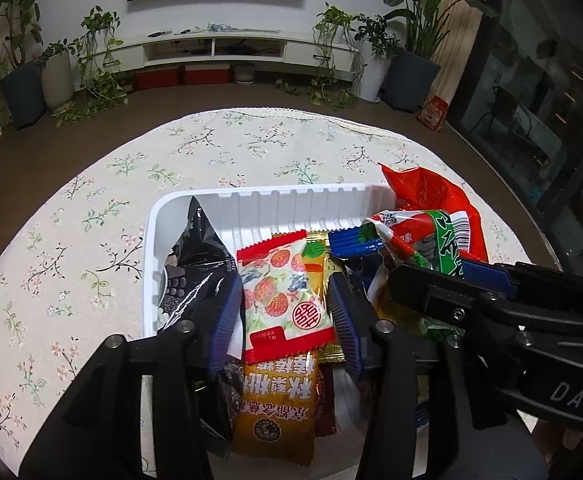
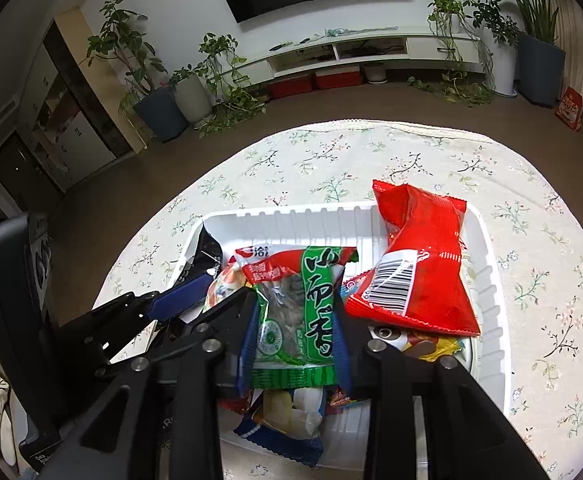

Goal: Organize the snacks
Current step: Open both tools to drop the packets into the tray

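Left gripper (image 1: 287,304) astride the lychee-print packet (image 1: 283,292), pads apart, not visibly pressing. Right gripper (image 2: 297,320) likewise loose about the green seaweed packet (image 2: 299,312). Both packets lying in the white tray (image 1: 275,196) among other snacks; red bag (image 2: 423,264) at far right. Tray resting on the floral-clothed desk (image 1: 91,216).

**Clearance in and around the tray**

The white tray (image 2: 487,280) is crowded: the red bag (image 2: 423,264) fills its right side, the black bag (image 1: 195,256) its left. Its far strip stays bare. The floral tablecloth (image 1: 91,216) around it lies unobstructed.
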Motion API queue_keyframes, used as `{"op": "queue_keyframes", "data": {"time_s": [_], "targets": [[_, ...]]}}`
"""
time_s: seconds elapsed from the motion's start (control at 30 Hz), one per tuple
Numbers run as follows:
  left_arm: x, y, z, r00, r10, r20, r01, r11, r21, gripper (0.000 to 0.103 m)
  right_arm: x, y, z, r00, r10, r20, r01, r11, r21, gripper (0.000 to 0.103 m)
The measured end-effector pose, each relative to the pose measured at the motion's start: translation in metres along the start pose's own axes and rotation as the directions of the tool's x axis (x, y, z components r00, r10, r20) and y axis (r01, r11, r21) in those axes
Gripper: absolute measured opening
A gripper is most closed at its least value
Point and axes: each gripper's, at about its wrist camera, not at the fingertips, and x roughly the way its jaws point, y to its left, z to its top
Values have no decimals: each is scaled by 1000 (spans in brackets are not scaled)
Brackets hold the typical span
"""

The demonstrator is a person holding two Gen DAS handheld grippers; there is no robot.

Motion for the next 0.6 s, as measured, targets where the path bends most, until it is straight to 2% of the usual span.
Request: {"op": "queue_keyframes", "data": {"time_s": [0.4, 0.6], "targets": [[-17, 5, -1, 998, 49, 47, -48, 999, -20, 70, -13, -4, -4, 1000, 9, 29, -10, 999, 37, 40], [-30, 8, -2, 995, 76, 70, -74, 997, -35, 79, -18, -2, -3, 999, 4, 45, -6, 999, 46, 50]]}}
